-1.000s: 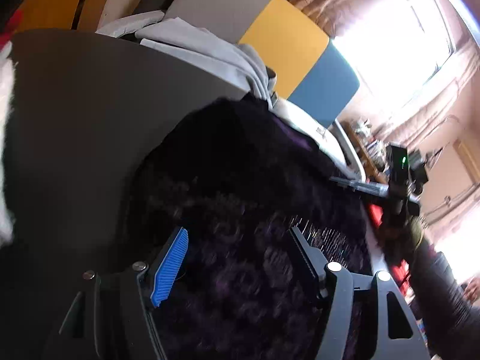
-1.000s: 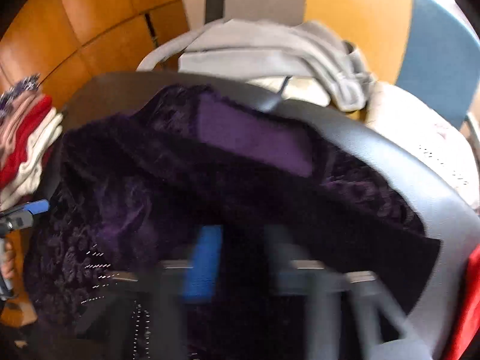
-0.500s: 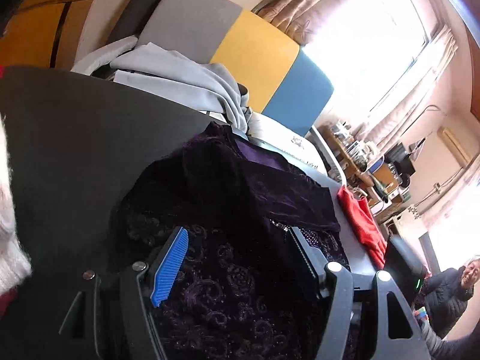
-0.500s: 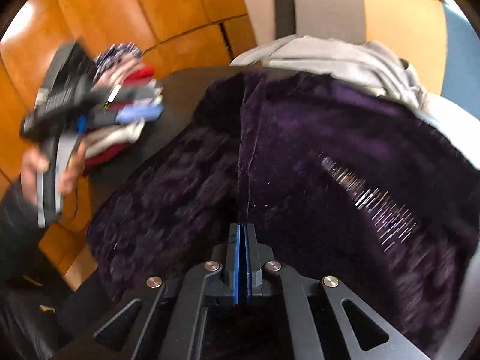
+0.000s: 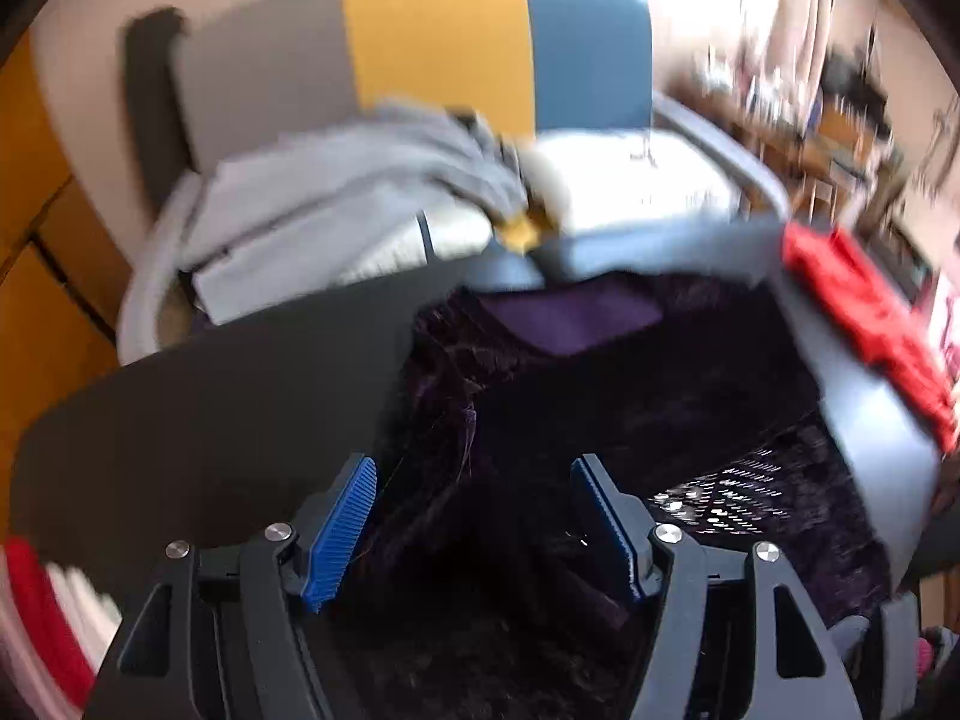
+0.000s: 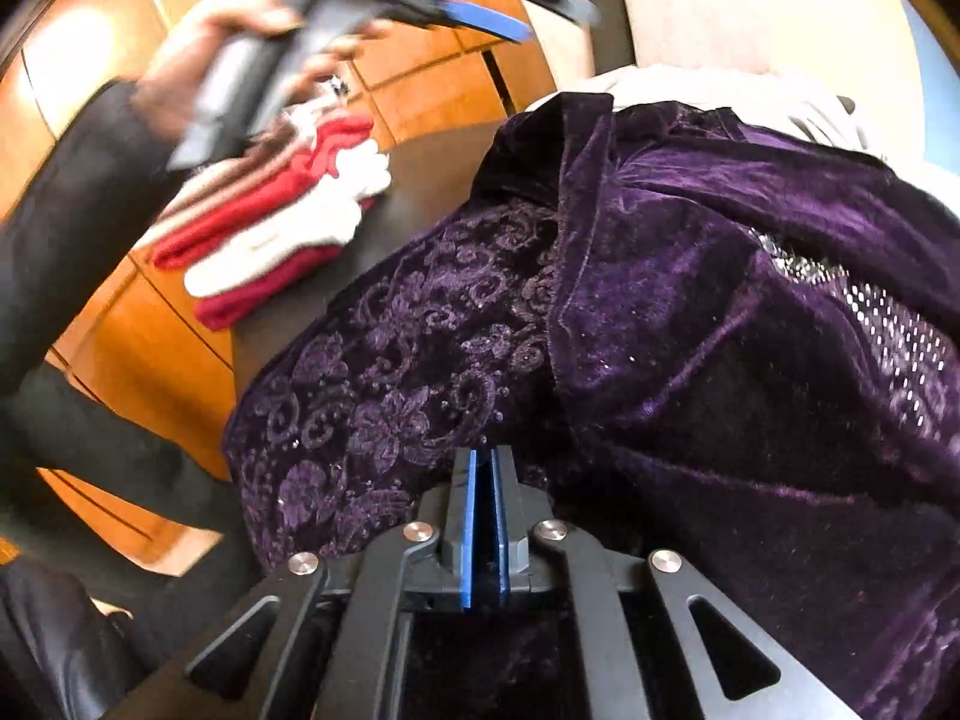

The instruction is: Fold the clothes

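A dark purple velvet garment (image 6: 690, 300) with embossed swirls and a sequinned patch lies bunched on the black table (image 5: 210, 408). My right gripper (image 6: 482, 457) is shut, its blue pads pressed together on the garment's near edge, where a fold runs away from the tips. My left gripper (image 5: 474, 468) is open and hangs over the same garment (image 5: 630, 396) with nothing between its pads. In the right wrist view a hand (image 6: 198, 60) in a dark sleeve holds that left gripper up, above the folded stack.
A folded stack of red and white clothes (image 6: 282, 222) sits at the table's left side. A grey garment (image 5: 336, 180) lies on a chair with a grey, yellow and blue back (image 5: 438, 42) behind the table. A red cloth (image 5: 864, 312) lies at the table's right edge.
The right gripper, shut throughout, dragged the garment's edge across, folding it over. The left gripper stayed open, rose and rolled away from the cloth, ending high over the folded stack.
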Tool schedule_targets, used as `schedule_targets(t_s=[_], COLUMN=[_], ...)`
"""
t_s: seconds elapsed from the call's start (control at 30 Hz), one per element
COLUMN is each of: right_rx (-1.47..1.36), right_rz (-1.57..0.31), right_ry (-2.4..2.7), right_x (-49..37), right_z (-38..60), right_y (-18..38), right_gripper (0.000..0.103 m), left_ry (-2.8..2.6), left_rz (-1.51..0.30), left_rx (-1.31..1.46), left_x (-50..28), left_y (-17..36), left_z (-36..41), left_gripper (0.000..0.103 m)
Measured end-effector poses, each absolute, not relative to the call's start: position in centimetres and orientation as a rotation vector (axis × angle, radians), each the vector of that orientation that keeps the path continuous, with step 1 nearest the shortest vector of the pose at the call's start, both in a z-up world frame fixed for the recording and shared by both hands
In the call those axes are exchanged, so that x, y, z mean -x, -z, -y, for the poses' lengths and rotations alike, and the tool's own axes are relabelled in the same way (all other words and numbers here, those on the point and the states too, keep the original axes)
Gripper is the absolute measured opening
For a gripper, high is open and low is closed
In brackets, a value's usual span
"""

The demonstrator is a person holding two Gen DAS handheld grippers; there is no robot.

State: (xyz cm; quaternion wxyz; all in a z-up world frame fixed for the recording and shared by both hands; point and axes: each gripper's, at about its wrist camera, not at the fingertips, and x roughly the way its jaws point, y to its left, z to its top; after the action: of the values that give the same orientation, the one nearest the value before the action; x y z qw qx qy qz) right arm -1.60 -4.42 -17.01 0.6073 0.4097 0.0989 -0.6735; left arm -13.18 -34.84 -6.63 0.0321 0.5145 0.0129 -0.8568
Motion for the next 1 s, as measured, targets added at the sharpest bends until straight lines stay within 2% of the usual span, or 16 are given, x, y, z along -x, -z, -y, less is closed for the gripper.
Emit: schedule_targets(t_s=[0.13, 0.27, 0.3, 0.33, 0.37, 0.4, 0.43, 0.47, 0.57, 0.67, 0.73, 0.8, 0.9, 1.0], right_rx=[-0.946, -0.963, -0.967, -0.968, -0.969, -0.969, -0.97, -0.969, -0.971, -0.985, -0.993, -0.998, -1.019, -1.015], right_rz=[-0.187, -0.137, -0.128, -0.123, -0.119, -0.117, -0.115, -0.114, -0.109, -0.089, -0.078, -0.073, -0.051, -0.059], right_ry=[1.549, 1.528, 1.524, 1.522, 1.52, 1.519, 1.518, 1.518, 1.515, 1.502, 1.495, 1.491, 1.48, 1.485], right_x=[2.0, 2.5, 2.6, 2.7, 2.7, 2.7, 2.8, 2.8, 2.9, 3.2, 3.4, 3.5, 3.8, 3.6], right_z=[4.3, 4.3, 4.3, 4.2, 4.2, 4.2, 4.2, 4.1, 4.1, 4.1, 4.1, 4.1, 4.1, 4.2], right_y=[17.2, 17.4, 17.4, 17.4, 17.5, 17.5, 17.5, 17.5, 17.5, 17.7, 17.8, 17.8, 17.9, 17.8], right_gripper=[0.006, 0.006, 0.006, 0.006, 0.006, 0.006, 0.006, 0.006, 0.006, 0.006, 0.006, 0.006, 0.006, 0.006], left_ry=[2.456, 2.336, 2.303, 2.269, 2.223, 2.219, 2.22, 2.22, 2.264, 2.206, 2.2, 2.224, 2.384, 2.509], left_rz=[-0.034, 0.082, 0.114, 0.147, 0.22, 0.224, 0.221, 0.218, -0.157, -0.347, -0.369, -0.412, -0.589, -0.63], left_rx=[-1.912, -2.054, -2.093, -2.132, -2.146, -2.122, -2.094, -2.066, -1.837, -1.643, -1.592, -1.561, -1.553, -1.601], left_x=[18.7, 20.8, 21.2, 21.7, 21.8, 21.9, 21.9, 21.9, 21.2, 19.1, 17.7, 16.3, 14.0, 14.3], left_y=[10.2, 12.4, 13.0, 13.6, 14.2, 14.1, 13.9, 13.6, 10.7, 8.9, 8.4, 7.9, 8.2, 7.7], left_z=[35.4, 35.1, 35.0, 34.8, 34.7, 35.4, 36.1, 36.8, 43.4, 49.0, 50.3, 51.0, 49.9, 47.7], left_gripper=[0.067, 0.065, 0.056, 0.032, 0.021, 0.013, 0.011, 0.01, 0.01, 0.01, 0.012, 0.019, 0.022, 0.027])
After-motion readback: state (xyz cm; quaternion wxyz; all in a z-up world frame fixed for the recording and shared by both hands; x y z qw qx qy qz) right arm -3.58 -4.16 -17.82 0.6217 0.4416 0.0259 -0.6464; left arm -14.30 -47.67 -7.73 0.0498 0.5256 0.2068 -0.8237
